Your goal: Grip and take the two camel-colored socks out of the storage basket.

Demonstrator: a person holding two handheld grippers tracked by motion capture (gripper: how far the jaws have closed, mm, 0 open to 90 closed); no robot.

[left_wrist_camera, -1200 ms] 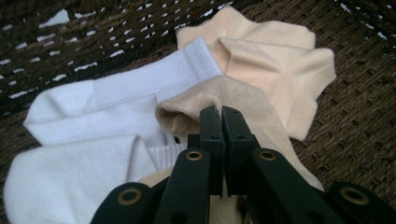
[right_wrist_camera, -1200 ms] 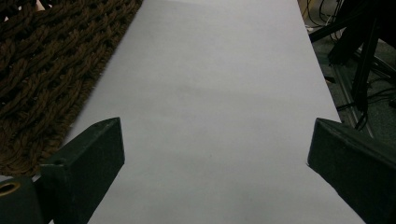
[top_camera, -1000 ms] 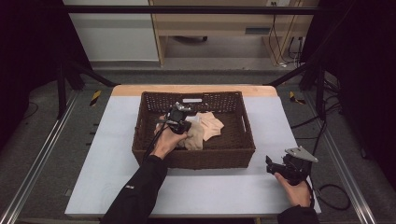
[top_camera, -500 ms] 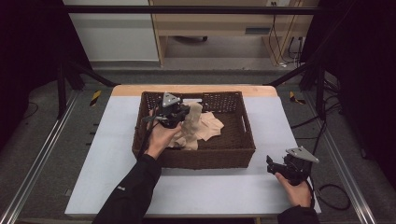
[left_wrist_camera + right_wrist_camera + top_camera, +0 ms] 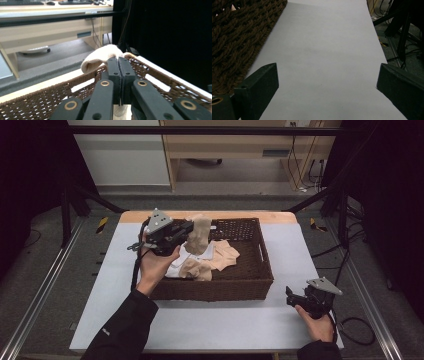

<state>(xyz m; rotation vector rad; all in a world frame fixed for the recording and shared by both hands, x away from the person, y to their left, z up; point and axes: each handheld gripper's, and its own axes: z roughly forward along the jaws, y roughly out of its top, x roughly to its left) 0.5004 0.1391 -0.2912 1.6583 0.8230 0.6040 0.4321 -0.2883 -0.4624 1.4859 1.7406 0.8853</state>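
Observation:
A dark brown wicker basket (image 5: 265, 270) stands in the middle of the pale table and holds several beige and white cloth pieces (image 5: 217, 257). My left gripper (image 5: 189, 231) is raised over the basket's left part, shut on a beige sock (image 5: 200, 234) that hangs from its jaws. In the left gripper view the jaws are pressed together on the sock (image 5: 100, 58), with the basket's woven wall (image 5: 50, 100) behind. My right gripper (image 5: 292, 296) rests low near the table's front right corner, open, with bare table between its jaws (image 5: 324, 82).
The basket's outer wall (image 5: 234, 42) lies to the left in the right gripper view. The table (image 5: 300, 240) has free surface right of the basket and along the front. Metal rails run along both sides, and cables lie on the floor at right.
My left gripper has lifted up and to the left out of the cloth pile, carrying the beige sock with it. The right gripper has stayed in place.

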